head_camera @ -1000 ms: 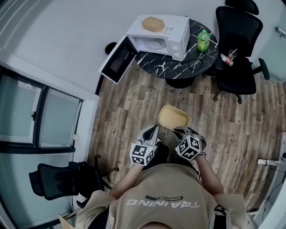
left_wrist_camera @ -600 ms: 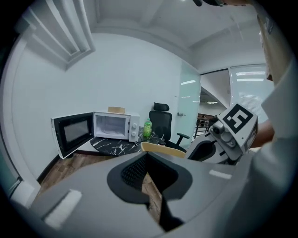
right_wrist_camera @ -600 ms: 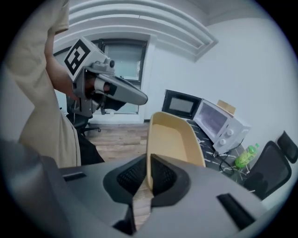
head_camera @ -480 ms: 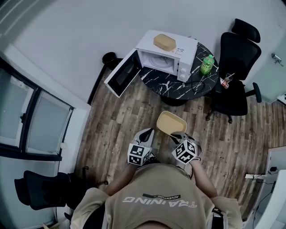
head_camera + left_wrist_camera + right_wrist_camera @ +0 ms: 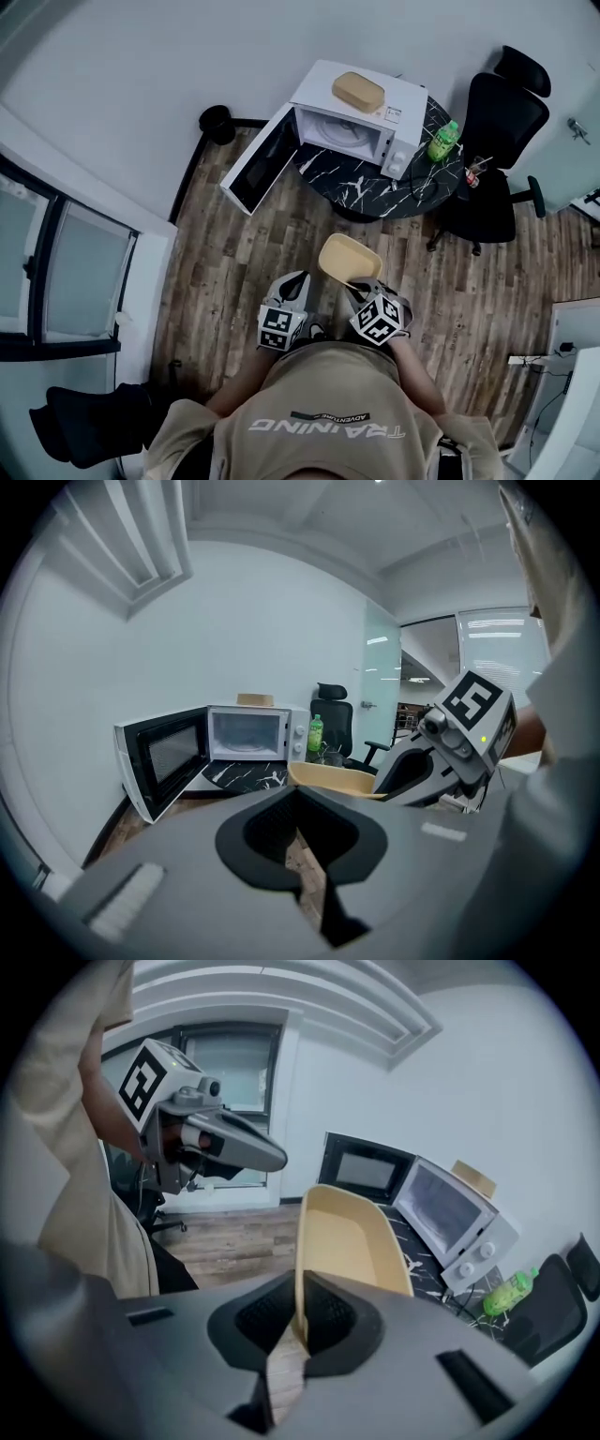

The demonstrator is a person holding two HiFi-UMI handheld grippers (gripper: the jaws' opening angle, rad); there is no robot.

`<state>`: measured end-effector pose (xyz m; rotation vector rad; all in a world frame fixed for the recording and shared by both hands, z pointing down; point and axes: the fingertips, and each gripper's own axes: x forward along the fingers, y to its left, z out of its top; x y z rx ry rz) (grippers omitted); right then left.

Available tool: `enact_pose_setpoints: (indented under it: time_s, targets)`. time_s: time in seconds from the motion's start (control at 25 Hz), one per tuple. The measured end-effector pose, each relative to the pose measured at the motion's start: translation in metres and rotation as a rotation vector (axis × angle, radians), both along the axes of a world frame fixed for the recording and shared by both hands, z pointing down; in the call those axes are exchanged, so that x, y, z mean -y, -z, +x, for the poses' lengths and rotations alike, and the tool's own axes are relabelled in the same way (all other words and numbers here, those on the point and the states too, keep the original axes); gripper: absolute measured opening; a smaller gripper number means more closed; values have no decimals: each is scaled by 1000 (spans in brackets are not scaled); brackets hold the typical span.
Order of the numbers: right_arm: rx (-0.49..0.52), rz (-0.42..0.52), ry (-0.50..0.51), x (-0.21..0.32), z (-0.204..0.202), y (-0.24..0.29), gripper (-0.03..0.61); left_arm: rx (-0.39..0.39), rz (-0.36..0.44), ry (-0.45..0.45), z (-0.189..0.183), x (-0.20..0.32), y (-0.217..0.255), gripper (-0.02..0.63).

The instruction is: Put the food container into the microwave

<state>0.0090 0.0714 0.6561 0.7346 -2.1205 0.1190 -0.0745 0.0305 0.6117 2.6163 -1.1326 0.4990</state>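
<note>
I see a room w/ wood floor [image 5: 248, 253] and pale walls. The round dark marble table [image 5: 370, 187] stands well apart from me, a black chair [image 5: 502, 112] beside it. On it is the microwave [image 5: 375, 112], its door [image 5: 261, 161] swung open to the left. There is a tan box [image 5: 358, 91] on top and a green bottle [image 5: 442, 141] beside. The food container [image 5: 349, 260] hangs over the floor. The right gripper [image 5: 358, 284] is clenched on its rim. The left gripper [image 5: 296, 279], just beside, has its jaws pressed together, empty.

Across the wooden floor [image 5: 239, 272], a round black marble table [image 5: 361, 183] stands at one o'clock with a green bottle [image 5: 442, 141] near its right edge, a black office chair [image 5: 502, 141] at two o'clock, another chair [image 5: 89, 427] at eight.
</note>
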Motion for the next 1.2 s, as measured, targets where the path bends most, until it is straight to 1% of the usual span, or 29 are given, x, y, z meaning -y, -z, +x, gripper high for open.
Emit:
enact_pose_setpoints:
  time_s: [0.12, 0.24, 0.36, 0.48, 0.68, 0.76, 0.88, 0.96, 1.08, 1.12, 1.2]
  targets:
    - [-42, -24, 16, 6, -1, -7, 23, -10, -8, 5, -4, 12, -10, 8]
    - [-60, -50, 21, 15, 3, -16, 23, -34, -37, 29, -3, 26, -23, 8]
    - [-66, -63, 30, 31, 7, -24, 23, -51, -41, 46, 0, 43, -22, 8]
    - [-55, -72, 45, 54, 6, -30, 23, -46, -31, 65, -1, 59, -17, 8]
    - [-34, -31, 101, 115, -1, -25, 23, 1, -16, 110, -6, 104, -6, 8]
    - [-36, -4, 122, 142, 6, -17, 23, 14, -9, 122, 0, 125, 1, 8]
    - [-25, 15, 124, 179, 22, -12, 23, 24, 7, 130, 16, 157, 7, 8]
    - [-17, 11, 123, 201, 33, -15, 23, -4, -16, 146, 27, 180, 8, 8]
    - [-12, -16, 148, 224, 48, -25, 23, -91, -77, 215, 39, 213, 11, 8]
    - [-12, -24, 160, 229, 53, -27, 23, -100, -75, 232, 43, 222, 14, 8]
    - [-15, -28, 182, 243, 60, -30, 23, -86, -45, 246, 49, 239, 20, 8]
